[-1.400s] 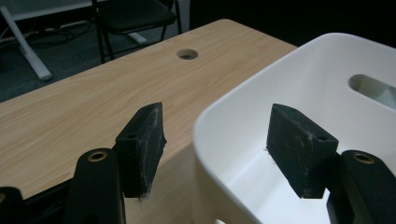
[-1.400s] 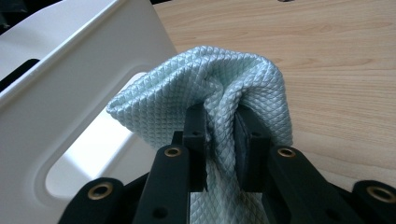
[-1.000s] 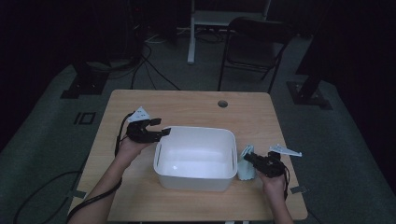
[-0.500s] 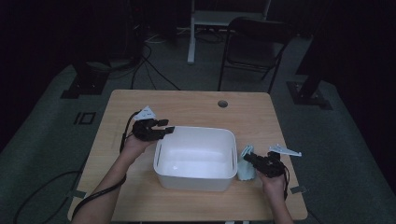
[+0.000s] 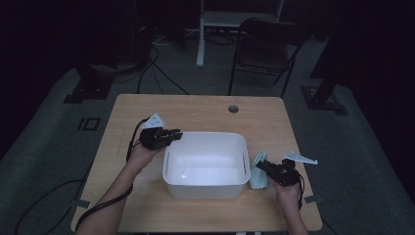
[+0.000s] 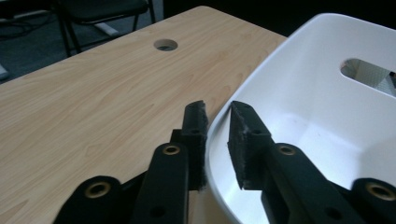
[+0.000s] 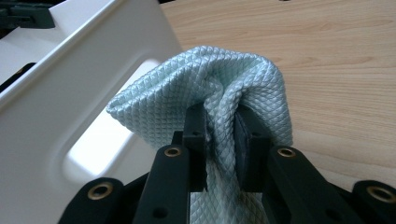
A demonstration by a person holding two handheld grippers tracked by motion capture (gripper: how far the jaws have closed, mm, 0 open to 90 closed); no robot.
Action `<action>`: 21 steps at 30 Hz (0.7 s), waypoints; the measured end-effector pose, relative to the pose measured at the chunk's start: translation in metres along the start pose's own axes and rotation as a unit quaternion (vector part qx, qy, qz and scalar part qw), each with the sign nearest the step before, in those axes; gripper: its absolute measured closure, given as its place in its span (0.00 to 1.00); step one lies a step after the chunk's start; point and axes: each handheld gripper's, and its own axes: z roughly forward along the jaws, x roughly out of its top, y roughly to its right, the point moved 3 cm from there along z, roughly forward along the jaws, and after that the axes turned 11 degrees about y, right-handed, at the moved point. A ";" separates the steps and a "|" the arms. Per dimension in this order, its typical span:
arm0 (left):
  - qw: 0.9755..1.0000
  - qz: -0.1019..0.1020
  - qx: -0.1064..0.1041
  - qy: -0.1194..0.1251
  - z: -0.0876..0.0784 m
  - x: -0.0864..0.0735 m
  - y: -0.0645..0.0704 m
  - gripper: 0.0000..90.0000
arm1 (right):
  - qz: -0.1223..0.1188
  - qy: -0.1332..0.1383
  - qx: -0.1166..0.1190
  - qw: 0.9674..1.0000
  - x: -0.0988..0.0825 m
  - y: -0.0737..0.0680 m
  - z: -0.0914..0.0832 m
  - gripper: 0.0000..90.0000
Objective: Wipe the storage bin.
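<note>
A white plastic tub (image 5: 205, 136) stands mid-table. My left gripper (image 5: 175, 133) reaches its left rim. In the left gripper view the left gripper (image 6: 217, 109) has one pad outside and one inside the tub (image 6: 303, 70) wall. The jaws have just been closing and now pinch the rim. At the tub's right side my right gripper (image 5: 263, 165) is shut on a pale blue quilted cloth (image 5: 258, 177). In the right gripper view the cloth (image 7: 201, 74) bunches up between the pads of the right gripper (image 7: 219, 116), beside the tub's handle slot (image 7: 100, 144).
The wooden table (image 5: 195, 110) has a round cable hole (image 5: 233, 108) near its far edge. A folding chair (image 5: 266, 44) and cables lie on the dark floor beyond. Bare tabletop stretches behind the tub and along the front edge.
The left gripper's jaws have closed from wide apart onto the tub's left rim. The right gripper and the cloth have stayed put.
</note>
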 end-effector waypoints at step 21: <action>0.999 -0.037 -0.010 0.001 -0.002 0.001 -0.002 0.83 | 0.005 0.000 0.001 1.000 -0.001 0.001 0.000 0.85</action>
